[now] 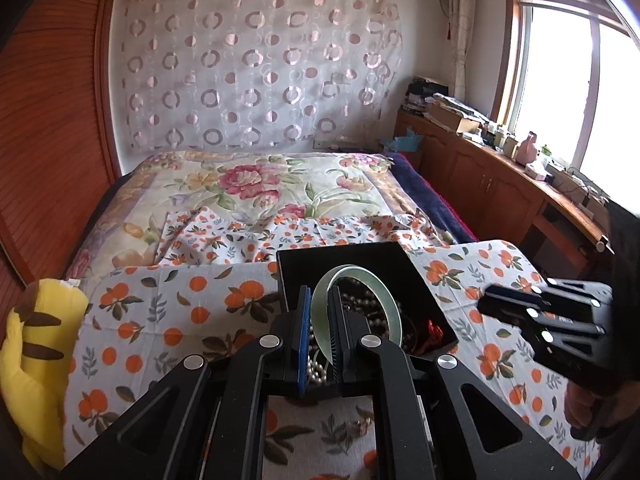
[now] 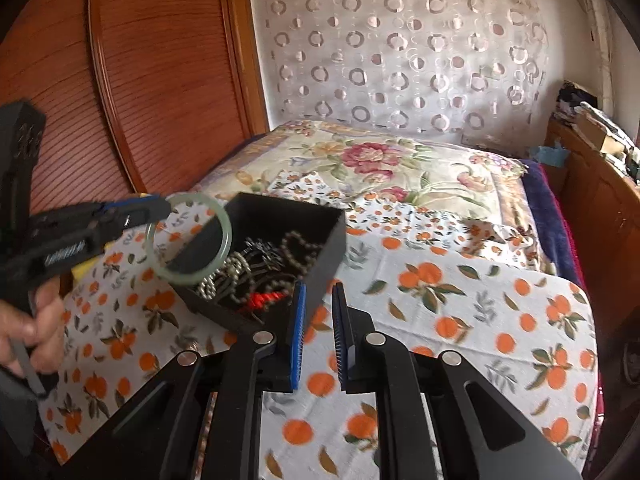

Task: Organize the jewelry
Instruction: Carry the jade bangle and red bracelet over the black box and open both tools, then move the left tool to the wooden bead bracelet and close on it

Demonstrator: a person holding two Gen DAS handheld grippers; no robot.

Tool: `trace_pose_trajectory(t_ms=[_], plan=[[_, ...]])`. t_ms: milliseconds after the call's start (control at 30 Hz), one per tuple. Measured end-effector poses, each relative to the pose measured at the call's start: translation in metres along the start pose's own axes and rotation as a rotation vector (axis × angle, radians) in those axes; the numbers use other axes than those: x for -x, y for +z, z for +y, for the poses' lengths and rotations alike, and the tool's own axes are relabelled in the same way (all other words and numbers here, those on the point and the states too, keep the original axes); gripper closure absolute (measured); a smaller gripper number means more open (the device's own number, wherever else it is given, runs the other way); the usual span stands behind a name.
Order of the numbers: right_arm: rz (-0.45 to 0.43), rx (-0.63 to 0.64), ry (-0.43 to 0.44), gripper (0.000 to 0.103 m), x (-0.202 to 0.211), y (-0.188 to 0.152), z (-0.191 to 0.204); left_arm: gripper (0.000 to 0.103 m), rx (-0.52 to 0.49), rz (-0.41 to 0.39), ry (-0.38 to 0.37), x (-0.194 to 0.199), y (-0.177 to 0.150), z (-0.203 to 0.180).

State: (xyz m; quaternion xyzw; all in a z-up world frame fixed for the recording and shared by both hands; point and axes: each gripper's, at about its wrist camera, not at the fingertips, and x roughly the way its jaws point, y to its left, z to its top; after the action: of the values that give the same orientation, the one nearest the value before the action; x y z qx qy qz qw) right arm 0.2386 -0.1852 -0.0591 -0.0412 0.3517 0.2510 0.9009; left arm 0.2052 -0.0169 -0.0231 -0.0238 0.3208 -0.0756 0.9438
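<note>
A pale green jade bangle (image 1: 394,307) is pinched in my left gripper (image 1: 320,300) and held above the near-left edge of an open black box (image 1: 344,254). In the right wrist view the bangle (image 2: 188,276) hangs from the left gripper (image 2: 164,210) over the box (image 2: 288,224). The box holds pearl strings (image 2: 236,268), dark bead strands and a red cord (image 2: 264,299). My right gripper (image 2: 320,292) is open and empty, just right of the box's near corner. It also shows in the left wrist view (image 1: 486,300).
The box sits on an orange-print cloth (image 2: 460,300) over a table at the foot of a floral bed (image 1: 256,184). A yellow plush toy (image 1: 36,344) lies at the left. Wooden cabinets (image 1: 492,184) line the right wall.
</note>
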Motion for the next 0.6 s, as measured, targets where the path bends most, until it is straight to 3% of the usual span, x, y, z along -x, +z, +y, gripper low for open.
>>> trace_pose_trajectory(t_ms=[567, 600], plan=[[0.029, -0.007, -0.026, 0.088, 0.013, -0.046, -0.012, 0.094, -0.053, 0.081, 0.015, -0.039, 0.000, -0.019], [0.032, -0.005, -0.031, 0.088, 0.013, -0.048, -0.012, 0.090, -0.056, 0.076, 0.020, -0.038, 0.000, -0.020]])
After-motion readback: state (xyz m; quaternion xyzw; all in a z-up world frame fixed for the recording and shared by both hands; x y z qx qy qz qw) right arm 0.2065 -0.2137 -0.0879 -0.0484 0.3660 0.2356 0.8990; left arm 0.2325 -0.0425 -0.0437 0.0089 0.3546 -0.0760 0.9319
